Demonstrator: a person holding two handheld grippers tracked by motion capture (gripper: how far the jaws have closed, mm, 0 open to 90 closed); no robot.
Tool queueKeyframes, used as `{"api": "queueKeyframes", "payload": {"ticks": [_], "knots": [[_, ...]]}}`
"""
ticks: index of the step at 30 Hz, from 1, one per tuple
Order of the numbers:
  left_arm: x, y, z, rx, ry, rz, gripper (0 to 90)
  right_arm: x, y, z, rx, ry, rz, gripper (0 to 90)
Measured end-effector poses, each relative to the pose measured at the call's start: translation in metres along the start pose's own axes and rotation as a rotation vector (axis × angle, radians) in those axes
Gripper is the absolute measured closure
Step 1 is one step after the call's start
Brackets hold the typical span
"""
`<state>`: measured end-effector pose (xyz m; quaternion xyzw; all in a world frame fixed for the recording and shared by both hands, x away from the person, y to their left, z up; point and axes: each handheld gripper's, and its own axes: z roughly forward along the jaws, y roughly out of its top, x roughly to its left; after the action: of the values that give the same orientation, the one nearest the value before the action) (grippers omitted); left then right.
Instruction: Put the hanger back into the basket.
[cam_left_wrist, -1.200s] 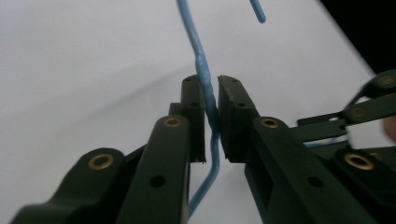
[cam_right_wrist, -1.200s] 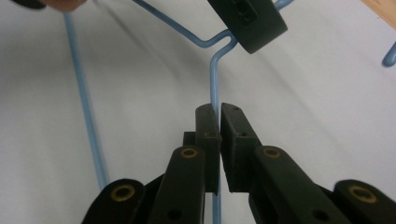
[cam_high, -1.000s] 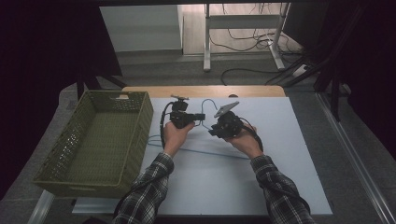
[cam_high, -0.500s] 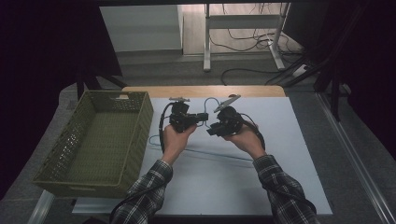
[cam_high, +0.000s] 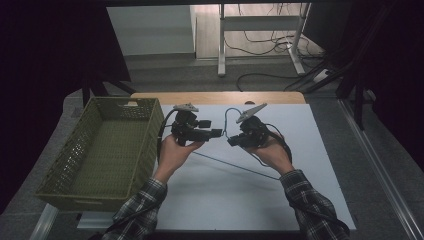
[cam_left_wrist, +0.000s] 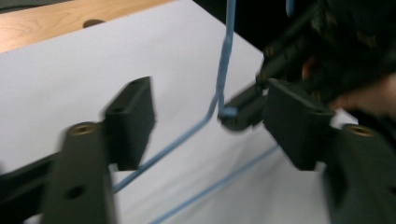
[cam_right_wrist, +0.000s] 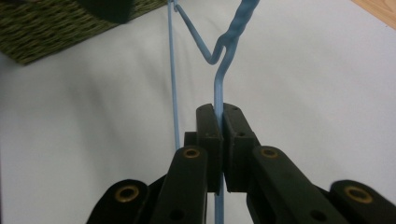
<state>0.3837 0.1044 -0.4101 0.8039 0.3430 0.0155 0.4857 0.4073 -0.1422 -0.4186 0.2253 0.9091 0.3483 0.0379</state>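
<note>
Right gripper view: right tool (cam_right_wrist: 218, 140) pinching the blue wire hanger (cam_right_wrist: 217, 88) just below its twisted neck | left tool (cam_left_wrist: 210, 126) has just been opening — spread, wire running free between | hanger lifted above the white counter (cam_high: 240, 200) — handover step | next: carry it toward the green basket (cam_high: 65, 187).

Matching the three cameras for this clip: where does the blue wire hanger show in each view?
High view: blue wire hanger mid-table, running from between the grippers toward the right forearm.
Left gripper view: centre, hanging between the open jaws, touching neither.
Right gripper view: centre, its wire clamped in the right gripper, twisted neck above.
Shared landmark: white table sheet.
</note>
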Motion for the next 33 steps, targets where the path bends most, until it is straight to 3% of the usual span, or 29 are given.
{"api": "queueKeyframes", "payload": {"ticks": [1,2,4,5,7,8,10,14,18,19,25,27,33], "knots": [[0.0,0.0,0.0,0.0,0.0,0.0,27.6,0.0,0.0,0.0,0.0,0.0,0.0,87.0],[-0.003,-0.002,-0.005,0.01,0.004,0.021,27.6,0.002,0.0,-0.003,0.003,0.003,-0.005,86.9],[-0.014,-0.008,-0.019,0.024,0.032,0.082,18.4,0.009,-0.001,-0.011,0.015,0.006,-0.033,86.9],[-0.014,-0.008,-0.019,0.024,0.032,0.082,15.8,0.012,-0.002,-0.014,0.014,0.013,-0.04,86.9],[-0.02,-0.013,-0.026,0.044,0.044,0.123,14.0,0.014,-0.002,-0.017,0.016,0.019,-0.047,86.9],[-0.025,-0.018,-0.031,0.069,-0.018,0.151,11.1,0.02,-0.003,-0.021,0.017,0.031,-0.065,86.9],[-0.03,-0.021,-0.034,0.095,-0.039,0.167,13.6,0.026,-0.004,-0.024,0.018,0.042,-0.082,86.9],[-0.039,-0.025,-0.035,0.132,-0.046,0.204,25.0,0.042,-0.006,-0.029,0.022,0.062,-0.122,86.9],[-0.046,-0.027,-0.03,0.215,-0.104,0.25,38.7,0.058,-0.008,-0.031,0.024,0.09,-0.154,86.9],[-0.046,-0.026,-0.028,0.234,-0.1,0.255,41.4,0.061,-0.009,-0.031,0.023,0.097,-0.17,86.9],[-0.045,-0.026,-0.022,0.315,-0.191,0.262,57.6,0.076,-0.012,-0.029,0.038,0.123,-0.222,86.9],[-0.044,-0.026,-0.018,0.365,-0.205,0.264,62.1,0.078,-0.013,-0.028,0.037,0.137,-0.236,86.9],[-0.043,-0.028,-0.012,0.416,-0.255,0.256,71.7,0.08,-0.015,-0.024,0.039,0.155,-0.264,86.9]]}}
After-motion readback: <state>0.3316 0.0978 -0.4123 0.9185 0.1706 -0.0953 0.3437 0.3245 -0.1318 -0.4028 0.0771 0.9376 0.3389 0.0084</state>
